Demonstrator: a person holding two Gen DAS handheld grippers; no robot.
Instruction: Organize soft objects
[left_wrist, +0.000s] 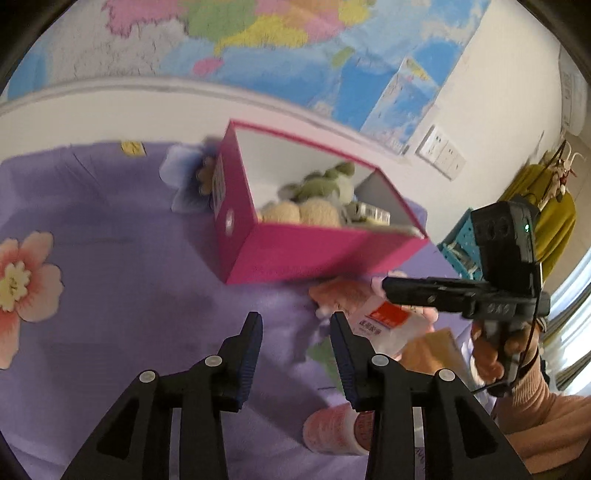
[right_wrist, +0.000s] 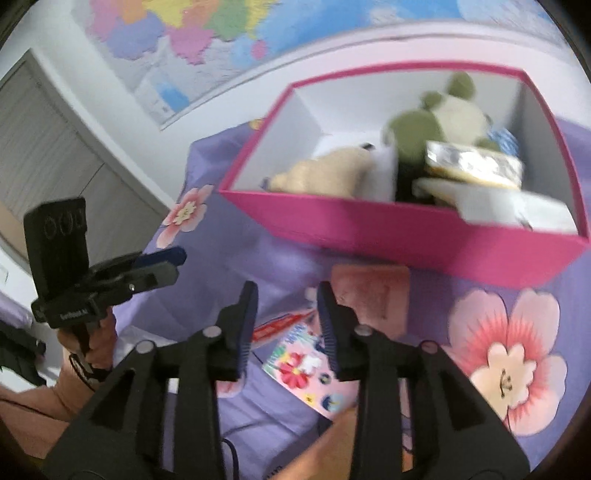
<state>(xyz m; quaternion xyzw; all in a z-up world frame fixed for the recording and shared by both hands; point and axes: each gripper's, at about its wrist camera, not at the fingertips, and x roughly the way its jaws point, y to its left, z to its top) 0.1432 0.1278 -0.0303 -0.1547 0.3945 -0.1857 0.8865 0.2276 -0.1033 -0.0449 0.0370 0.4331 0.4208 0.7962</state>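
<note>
Nearest in the left wrist view, the left gripper (left_wrist: 295, 325) hangs over the purple flowered bedsheet (left_wrist: 110, 295) with its jaws a modest way apart and only bare sheet between the blue pads; it holds nothing. Just below its right finger lies a pink roll (left_wrist: 332, 430), partly hidden by the gripper body. A little ahead and to the right lies a white packet (left_wrist: 384, 325) with a red label, resting on something pink and soft that is too blurred to name. In the right wrist view the right gripper (right_wrist: 286, 310) also stands partly open and empty above the sheet, over a pink flowered card (right_wrist: 310, 373) and a red-and-white wrapper (right_wrist: 280, 325). Just beyond its right finger lies a pink cloth (right_wrist: 373, 291), close against the near wall of the box (right_wrist: 369, 229). The magenta box sits on the sheet farther back, open on top, holding a beige plush (right_wrist: 325, 173), a green and cream plush (right_wrist: 436, 114) and some packets (right_wrist: 472, 162). Behind it a map (left_wrist: 240, 40) hangs on the wall.
</note>
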